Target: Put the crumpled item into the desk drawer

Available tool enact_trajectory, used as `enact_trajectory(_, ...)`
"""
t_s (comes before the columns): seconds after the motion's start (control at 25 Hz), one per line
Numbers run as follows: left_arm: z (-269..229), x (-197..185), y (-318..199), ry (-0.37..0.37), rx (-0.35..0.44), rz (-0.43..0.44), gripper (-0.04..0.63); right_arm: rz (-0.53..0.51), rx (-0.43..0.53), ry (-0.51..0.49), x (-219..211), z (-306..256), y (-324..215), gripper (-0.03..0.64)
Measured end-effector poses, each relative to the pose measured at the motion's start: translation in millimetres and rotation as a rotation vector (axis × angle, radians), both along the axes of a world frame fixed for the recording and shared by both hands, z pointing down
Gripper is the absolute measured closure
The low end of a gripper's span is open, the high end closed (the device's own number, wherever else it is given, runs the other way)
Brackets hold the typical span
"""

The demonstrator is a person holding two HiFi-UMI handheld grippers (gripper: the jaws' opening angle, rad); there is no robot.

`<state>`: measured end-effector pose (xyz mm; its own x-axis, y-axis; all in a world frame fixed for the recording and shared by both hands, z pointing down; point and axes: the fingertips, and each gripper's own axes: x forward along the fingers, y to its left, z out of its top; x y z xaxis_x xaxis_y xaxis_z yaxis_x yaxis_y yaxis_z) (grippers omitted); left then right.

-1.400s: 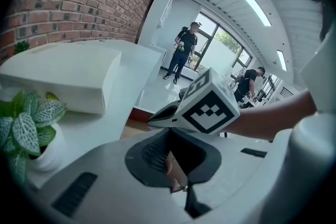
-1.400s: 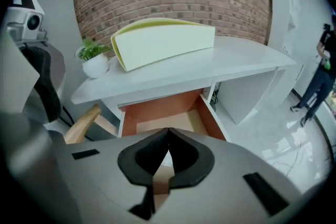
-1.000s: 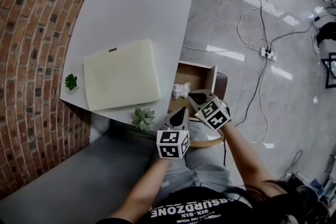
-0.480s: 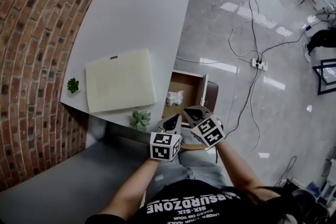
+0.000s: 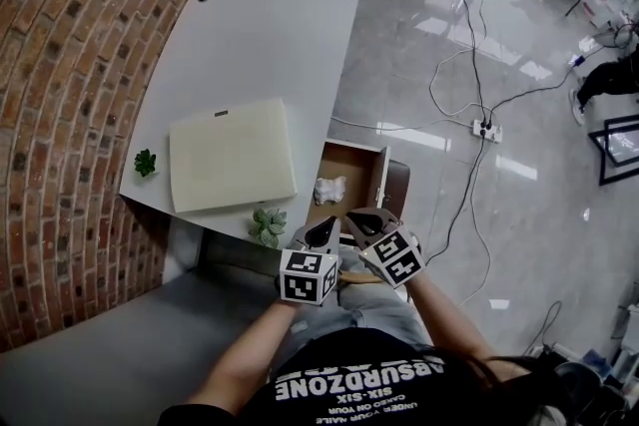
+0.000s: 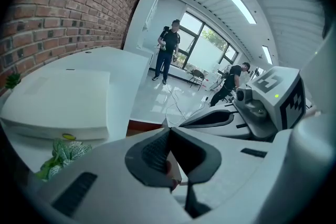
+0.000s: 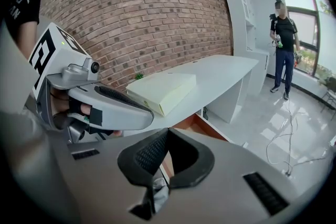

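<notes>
Although shut empty with tips pressed together, hover side by side just short of the open desk drawer [image 5: 355,165]: left gripper [image 5: 324,230], right gripper [image 5: 361,217]. Inside, on brown floor: crumpled item [image 5: 329,188], white wrinkled wad, apart from both.

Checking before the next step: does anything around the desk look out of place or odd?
Nothing spilled or damaged. The one thing that stands out: the desk drawer hangs open, with the crumpled item lying inside it. The left hand-held gripper and the right hand-held gripper are shut and empty, clear of it.
</notes>
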<state>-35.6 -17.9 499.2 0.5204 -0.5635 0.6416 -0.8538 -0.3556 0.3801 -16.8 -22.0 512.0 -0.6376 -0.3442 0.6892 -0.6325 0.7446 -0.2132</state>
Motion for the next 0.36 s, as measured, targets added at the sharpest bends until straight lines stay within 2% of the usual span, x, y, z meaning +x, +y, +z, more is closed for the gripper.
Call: enact_trajectory(0.36,-6.4,-7.9,4.1,-0.017,0.006,-0.012,0.591,0.008,0.023,0.001,0.4,-11.8,4.3,0.620)
